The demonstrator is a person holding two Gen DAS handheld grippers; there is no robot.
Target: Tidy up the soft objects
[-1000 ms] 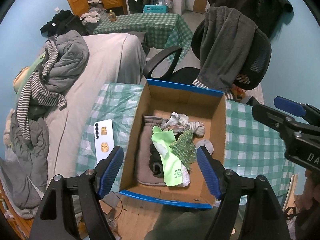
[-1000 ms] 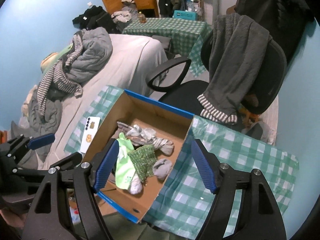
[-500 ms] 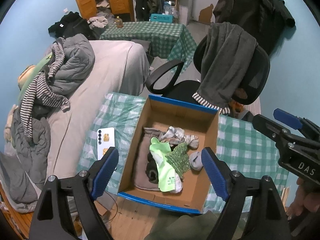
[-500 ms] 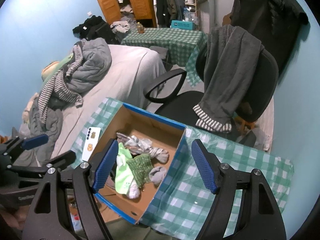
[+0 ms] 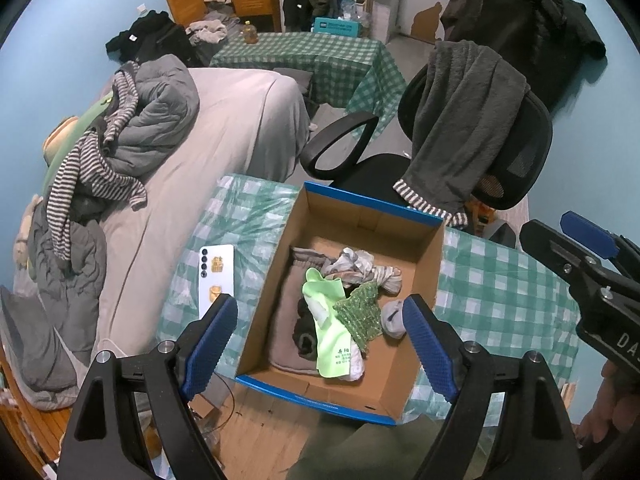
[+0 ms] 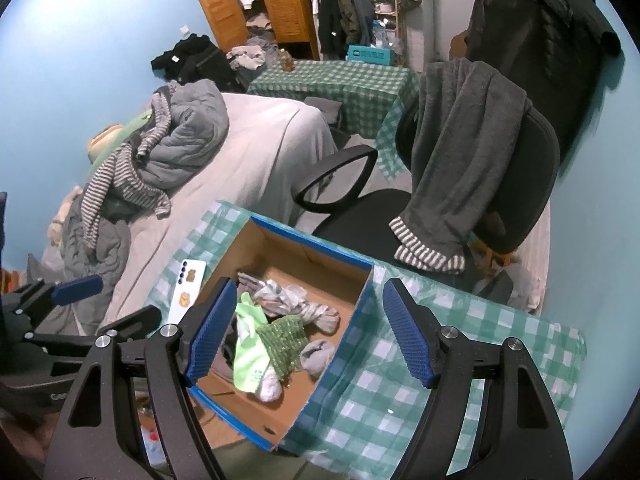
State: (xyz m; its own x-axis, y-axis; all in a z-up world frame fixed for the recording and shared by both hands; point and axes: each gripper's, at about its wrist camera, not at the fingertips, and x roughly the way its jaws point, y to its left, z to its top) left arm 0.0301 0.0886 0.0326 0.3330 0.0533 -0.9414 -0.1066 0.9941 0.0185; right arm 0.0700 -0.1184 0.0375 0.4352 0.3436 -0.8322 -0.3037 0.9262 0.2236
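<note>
An open cardboard box with blue edging (image 5: 427,258) (image 6: 362,292) stands on a green checked tablecloth. Inside lie a lime-green cloth (image 5: 326,322) (image 6: 248,356), a dark green knitted piece (image 5: 360,314) (image 6: 284,338), grey striped socks (image 5: 360,266) (image 6: 296,304) and a flat grey garment (image 5: 286,320). My left gripper (image 5: 320,346) hangs open high above the box, nothing between its blue pads. My right gripper (image 6: 308,330) is also open and empty above the box. Each gripper shows at the edge of the other's view.
A white phone (image 5: 216,274) (image 6: 188,288) lies on the cloth left of the box. A black office chair draped with a grey garment (image 5: 460,128) (image 6: 460,152) stands behind the table. A bed with piled clothes (image 5: 132,132) is to the left; a second checked table (image 5: 316,56) farther back.
Both grippers have risen, so the box looks smaller and more of the room shows. The left jaws opened a little wider. The box's contents have not moved.
</note>
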